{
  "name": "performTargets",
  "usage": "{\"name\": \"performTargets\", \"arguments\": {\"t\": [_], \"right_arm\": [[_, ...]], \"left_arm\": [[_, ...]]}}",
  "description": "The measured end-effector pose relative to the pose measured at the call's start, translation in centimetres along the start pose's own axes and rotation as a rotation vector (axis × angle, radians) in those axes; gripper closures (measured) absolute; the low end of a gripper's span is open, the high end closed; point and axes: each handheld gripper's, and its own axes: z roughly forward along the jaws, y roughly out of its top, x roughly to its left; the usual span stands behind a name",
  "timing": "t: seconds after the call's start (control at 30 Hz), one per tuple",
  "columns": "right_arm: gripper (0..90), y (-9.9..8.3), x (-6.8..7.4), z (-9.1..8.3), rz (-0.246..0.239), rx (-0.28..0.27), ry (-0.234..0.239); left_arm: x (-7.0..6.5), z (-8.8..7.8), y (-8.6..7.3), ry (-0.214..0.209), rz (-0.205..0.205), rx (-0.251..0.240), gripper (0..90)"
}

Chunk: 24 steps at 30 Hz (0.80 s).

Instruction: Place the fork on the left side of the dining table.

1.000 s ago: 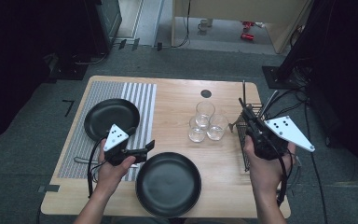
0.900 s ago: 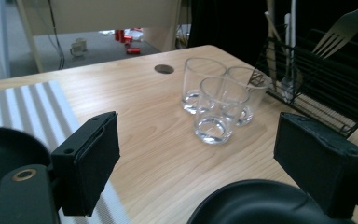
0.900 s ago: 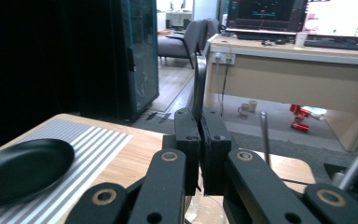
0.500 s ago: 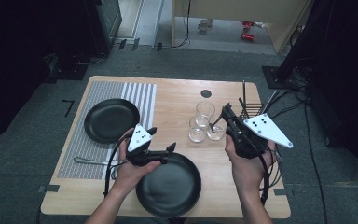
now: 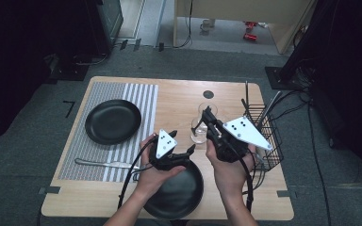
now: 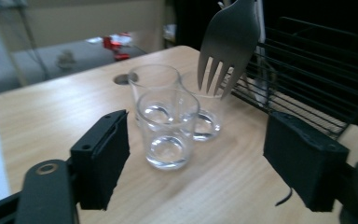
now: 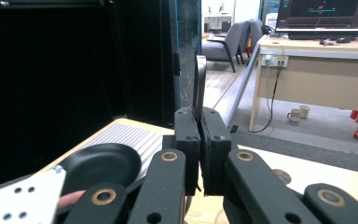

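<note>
- Well, from the high view: my left gripper (image 5: 184, 142) sits over the far rim of the near plate (image 5: 179, 188). Its jaws point up the table at the glasses (image 5: 200, 131), which lie just ahead of it.
- My right gripper (image 5: 208, 114) hangs right above those glasses, so it is the closer hand, but it is already occupied.
- Counted from here: two black plates, the near one and the far plate (image 5: 113, 121) on the striped mat (image 5: 132, 94). There is one wire rack (image 5: 264, 127) at the table's (image 5: 179, 94) right edge. One piece of cutlery (image 5: 101, 164) lies on the mat; it is probably a knife, though it is too small to be sure.
- In the left gripper view, my left gripper (image 6: 196, 154) is released and has nothing in its grip. Its jaws have just been closing a little. There are three glasses, upright and touching in a cluster, and the front glass (image 6: 168, 128) stands dead ahead between the line of the jaws, beyond the pads.
- One fork (image 6: 228, 42) hangs over the cluster, long axis near upright, tines down.
- In the right gripper view, my right gripper (image 7: 200, 116) is clenched on the fork's handle (image 7: 199, 84), which rises edge-on from the pads.
</note>
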Motion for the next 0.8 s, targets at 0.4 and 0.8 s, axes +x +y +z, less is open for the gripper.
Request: {"name": "performTargets", "arguments": {"t": [0.4, 0.8], "right_arm": [[88.8, -0.8, 2.0, 0.7, 0.024, 0.017, -0.021], [88.5, -1.5, 2.0, 0.8, 0.048, 0.010, -0.021]], "left_arm": [[-1.4, 1.3, -0.2, 0.141, 0.008, 0.001, 58.2], [-0.8, 1.4, 0.1, 0.135, -0.022, 0.009, 72.9]]}}
